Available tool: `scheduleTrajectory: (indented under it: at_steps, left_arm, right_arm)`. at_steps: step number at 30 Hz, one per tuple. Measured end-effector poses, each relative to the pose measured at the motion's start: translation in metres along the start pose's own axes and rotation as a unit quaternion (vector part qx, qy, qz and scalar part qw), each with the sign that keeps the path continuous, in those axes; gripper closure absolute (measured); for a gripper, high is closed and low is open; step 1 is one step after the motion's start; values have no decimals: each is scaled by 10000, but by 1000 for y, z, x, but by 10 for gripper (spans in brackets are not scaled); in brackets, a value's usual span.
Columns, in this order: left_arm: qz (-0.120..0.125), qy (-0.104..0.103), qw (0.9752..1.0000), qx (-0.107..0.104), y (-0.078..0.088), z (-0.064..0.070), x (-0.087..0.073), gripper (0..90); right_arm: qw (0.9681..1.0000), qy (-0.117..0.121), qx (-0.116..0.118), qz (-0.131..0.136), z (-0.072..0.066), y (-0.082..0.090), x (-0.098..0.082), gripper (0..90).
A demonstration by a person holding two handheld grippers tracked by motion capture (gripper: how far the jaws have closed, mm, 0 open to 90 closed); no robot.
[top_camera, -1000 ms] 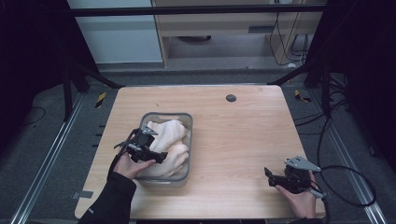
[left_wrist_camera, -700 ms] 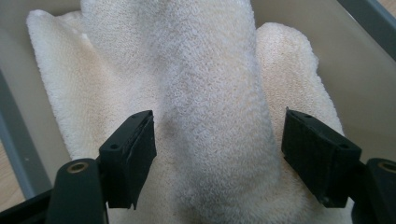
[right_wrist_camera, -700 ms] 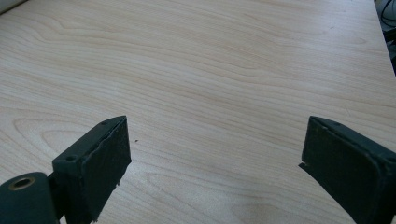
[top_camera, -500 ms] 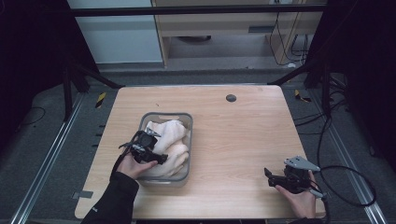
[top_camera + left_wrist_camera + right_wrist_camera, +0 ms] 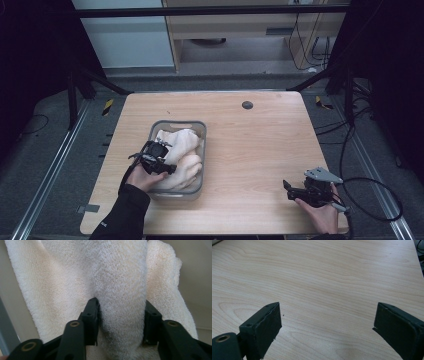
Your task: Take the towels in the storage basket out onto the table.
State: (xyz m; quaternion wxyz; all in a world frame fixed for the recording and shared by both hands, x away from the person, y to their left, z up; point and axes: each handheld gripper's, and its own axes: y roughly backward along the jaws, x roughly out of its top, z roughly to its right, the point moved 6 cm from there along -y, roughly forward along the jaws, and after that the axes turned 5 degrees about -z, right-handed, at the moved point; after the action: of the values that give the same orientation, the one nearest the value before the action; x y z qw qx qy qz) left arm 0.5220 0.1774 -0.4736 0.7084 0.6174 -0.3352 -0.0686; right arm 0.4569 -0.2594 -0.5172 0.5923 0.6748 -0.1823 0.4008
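Over the last second little had changed: the left gripper (image 5: 167,166) stayed clamped on a fold of the cream towel (image 5: 120,285) inside the grey tub (image 5: 176,124), so lifting seemed next, while the right gripper (image 5: 327,327) waited, jaws wide apart, near the table's (image 5: 260,140) right corner

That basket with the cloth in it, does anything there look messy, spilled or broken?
Nothing stands out. The cream towel lies bunched inside the grey basket, none over its rim, and the left tool pinches one fold.
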Motion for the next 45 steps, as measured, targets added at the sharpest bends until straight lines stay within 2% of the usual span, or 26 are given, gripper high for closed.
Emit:
scheduleTrajectory:
  at_steps: [4, 8, 18, 20, 23, 31, 45]
  left_arm:
    - [17, 74, 10000, -19, 1, -2, 0, 649]
    - [66, 57, 10000, 0, 2, -1, 0, 688]
    - [251, 36, 9997, 26, 16, -3, 4, 716]
    - [383, 39, 9992, 57, 25, -3, 8, 719]
    - [437, 35, 9990, 82, 31, -3, 11, 720]
    - [788, 86, 9968, 75, 57, -5, 20, 722]
    - [1048, 19, 9945, -3, 89, -5, 27, 721]
  right_arm:
    - [10000, 6, 0, -5, 0, 0, 0, 73]
    - [10000, -36, 17, -16, 0, 1, 0, 72]
    - [10000, -27, 8, -6, 0, 1, 0, 70]
    - [10000, -19, 5, -2, 0, 1, 0, 70]
    - [10000, -14, -13, 20, 1, 1, 1, 70]
    - [10000, -10, -23, -6, 1, 1, 0, 70]
    - [10000, 18, -47, 7, 2, 1, 1, 70]
